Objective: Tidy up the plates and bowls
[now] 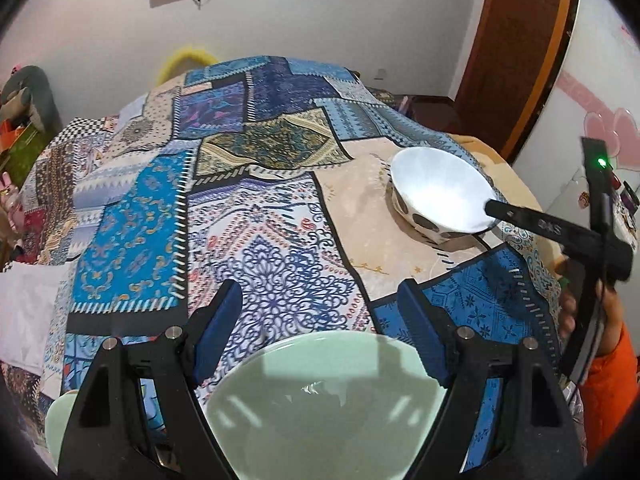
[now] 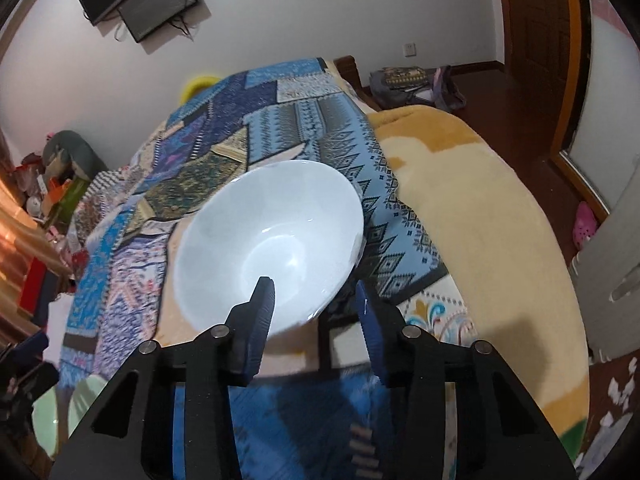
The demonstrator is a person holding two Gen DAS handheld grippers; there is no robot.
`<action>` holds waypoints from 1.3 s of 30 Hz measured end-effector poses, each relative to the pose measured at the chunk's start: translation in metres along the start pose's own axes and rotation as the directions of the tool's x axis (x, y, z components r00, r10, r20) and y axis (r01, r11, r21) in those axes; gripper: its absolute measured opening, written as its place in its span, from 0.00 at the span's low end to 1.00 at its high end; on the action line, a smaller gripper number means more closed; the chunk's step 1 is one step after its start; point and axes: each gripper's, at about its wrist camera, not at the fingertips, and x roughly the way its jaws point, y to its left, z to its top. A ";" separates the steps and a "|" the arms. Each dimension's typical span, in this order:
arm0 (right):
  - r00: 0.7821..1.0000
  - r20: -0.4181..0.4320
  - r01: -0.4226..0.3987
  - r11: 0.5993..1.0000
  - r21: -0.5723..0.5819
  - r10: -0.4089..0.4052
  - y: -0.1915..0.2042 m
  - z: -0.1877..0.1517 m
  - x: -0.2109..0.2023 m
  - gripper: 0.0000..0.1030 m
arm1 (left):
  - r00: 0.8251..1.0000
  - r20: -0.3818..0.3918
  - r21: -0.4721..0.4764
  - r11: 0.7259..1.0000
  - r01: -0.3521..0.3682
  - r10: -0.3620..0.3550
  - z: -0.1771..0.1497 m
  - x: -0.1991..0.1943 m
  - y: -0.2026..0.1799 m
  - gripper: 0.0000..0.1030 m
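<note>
1. Support: a patchwork cloth [image 1: 160, 220] in blue, white and beige panels covers most of the surface. A yellow blanket [image 2: 480, 220] shows bare beyond the cloth's right edge.
2. White bowl [image 2: 256, 240]: it sits on a beige panel near the right edge of the cloth. Its plain white inside is turned toward the near edge. In the left wrist view the outer wall carries dark spots.
3. Right gripper [image 2: 313, 282]: the jaws are partly open and straddle the near wall of the white bowl. One blue-padded finger reaches inside the bowl and the other stands just outside its rim. A gap shows between the outer pad and the wall, so no firm clamp is visible.
4. Green bowl [image 1: 328, 400]: pale green and upright, it lies at the near edge of the cloth, directly under the left wrist camera and well apart from the white bowl.
5. Left gripper [image 1: 320, 285]: the jaws stand wide apart, and the green bowl's far rim lies between the finger bases. Whether the pads press on the bowl cannot be told.
6. A second pale green dish [image 1: 58, 420] shows at the near left corner, partly hidden by the left gripper's frame.
7. An orange sleeve [image 1: 608, 380] appears behind the right gripper at the right edge.
</note>
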 end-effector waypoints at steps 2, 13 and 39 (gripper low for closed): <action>1.000 -0.010 0.022 1.000 -0.011 -0.022 0.001 0.001 0.006 0.35 | 1.000 -0.007 0.002 1.000 0.009 -0.009 0.001 0.006 -0.002 0.77; 0.997 -0.078 0.021 0.999 -0.040 -0.025 -0.007 0.011 0.038 0.20 | 0.999 -0.034 0.013 1.000 0.020 -0.020 0.007 0.025 -0.009 0.77; 0.985 -0.141 -0.135 0.957 -0.259 0.101 0.047 -0.034 0.017 0.20 | 0.986 -0.166 -0.007 1.000 -0.028 0.027 0.028 0.084 -0.027 0.77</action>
